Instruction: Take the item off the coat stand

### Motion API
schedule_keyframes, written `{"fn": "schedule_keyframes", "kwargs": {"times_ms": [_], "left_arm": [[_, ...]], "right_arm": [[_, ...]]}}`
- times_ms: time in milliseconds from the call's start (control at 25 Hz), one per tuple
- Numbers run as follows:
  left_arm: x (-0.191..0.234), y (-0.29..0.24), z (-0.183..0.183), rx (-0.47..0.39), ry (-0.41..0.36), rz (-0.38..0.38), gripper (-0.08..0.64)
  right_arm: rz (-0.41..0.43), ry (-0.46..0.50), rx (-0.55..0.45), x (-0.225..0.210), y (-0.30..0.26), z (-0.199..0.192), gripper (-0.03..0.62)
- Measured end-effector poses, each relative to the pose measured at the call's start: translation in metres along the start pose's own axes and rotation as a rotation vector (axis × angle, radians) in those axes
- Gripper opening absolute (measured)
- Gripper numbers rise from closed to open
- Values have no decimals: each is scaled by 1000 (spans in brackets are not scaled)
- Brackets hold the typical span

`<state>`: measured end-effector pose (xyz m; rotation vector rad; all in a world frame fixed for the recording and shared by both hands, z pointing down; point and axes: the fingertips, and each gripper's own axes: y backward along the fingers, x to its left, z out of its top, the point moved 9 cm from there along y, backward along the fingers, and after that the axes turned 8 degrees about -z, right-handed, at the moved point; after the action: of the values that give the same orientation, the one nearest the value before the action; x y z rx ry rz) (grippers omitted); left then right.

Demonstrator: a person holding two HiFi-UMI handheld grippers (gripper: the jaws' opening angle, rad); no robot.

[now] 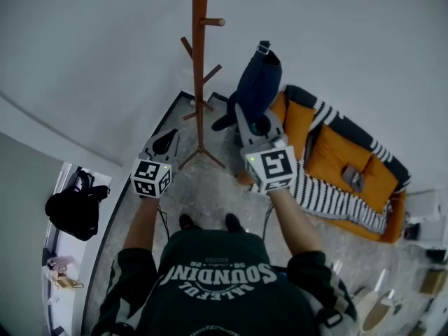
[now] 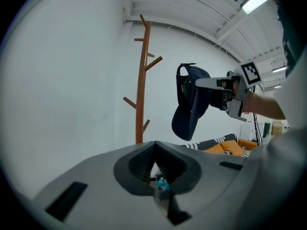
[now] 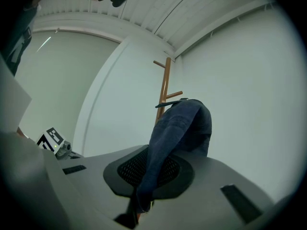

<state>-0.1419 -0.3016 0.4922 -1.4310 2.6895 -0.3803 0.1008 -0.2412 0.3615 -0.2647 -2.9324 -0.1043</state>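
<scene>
Grip matters most — the right gripper (image 1: 246, 117) is clamped on the brim of the navy cap (image 1: 257, 82), which hangs just ahead of its jaws, clear of the coat stand (image 1: 199, 68) beyond. Draw back steadily; the left gripper (image 1: 168, 140), closed and empty, is best kept aside.

cap (image 1: 257, 82) right of coat stand (image 1: 199, 68) | sofa (image 1: 329, 152) right of stand | bag (image 1: 73, 208) far left
</scene>
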Motion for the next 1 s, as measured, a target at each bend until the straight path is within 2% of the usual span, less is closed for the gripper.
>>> {"fn": "schedule_keyframes", "kwargs": {"times_ms": [320,560,840,1000], "left_arm": [[1,4,-4,10,11,30,0],[2,12,-7,1,16,59,0],[-2,18,-10,-2,27,76,0],[-1,19,-9,-5,31,84,0]], "right_arm": [[9,-39,65,-1,31,-61,18],[24,-28,169,8,46,-110,18],[37,-64,219,14,49,-124,17],[44,-61,206,15,44,-121,15]]}}
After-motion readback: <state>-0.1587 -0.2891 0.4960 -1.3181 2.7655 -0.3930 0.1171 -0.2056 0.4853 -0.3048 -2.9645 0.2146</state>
